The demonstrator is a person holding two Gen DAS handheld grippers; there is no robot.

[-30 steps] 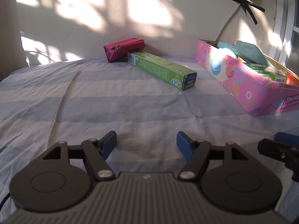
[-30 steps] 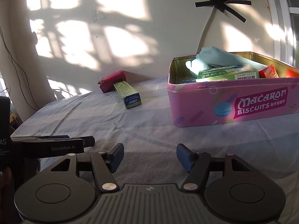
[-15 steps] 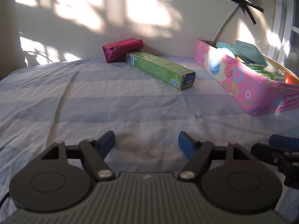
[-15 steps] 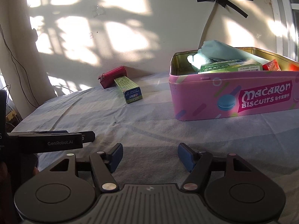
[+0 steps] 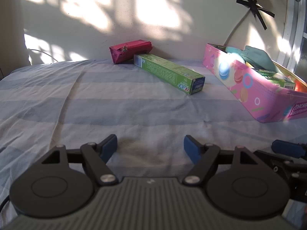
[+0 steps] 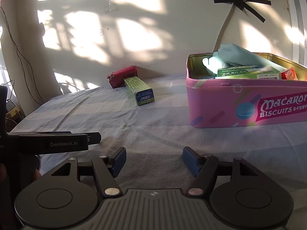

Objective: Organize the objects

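A long green carton (image 5: 168, 72) lies on the striped sheet, its far end against a red zip pouch (image 5: 130, 50) by the wall. To the right stands an open pink biscuit tin (image 5: 249, 84) holding a teal cloth (image 5: 255, 57) and small boxes. My left gripper (image 5: 150, 143) hovers low over the sheet, open and empty, well short of the carton. In the right wrist view the carton (image 6: 139, 90), the pouch (image 6: 122, 75) and the tin (image 6: 230, 103) lie ahead. My right gripper (image 6: 153, 157) is open and empty, with the left gripper (image 6: 57, 141) beside it.
The blue-striped sheet (image 5: 115, 99) covers the whole surface up to the sunlit wall. Cables (image 6: 11, 88) hang at the far left edge. A cord under black tape (image 6: 239, 0) runs down the wall behind the tin. A red packet (image 6: 289, 73) sits in the tin's right end.
Both pairs of jaws stand slightly wider than a second ago. The right wrist view has tilted a little. The carton, pouch and tin have not moved.
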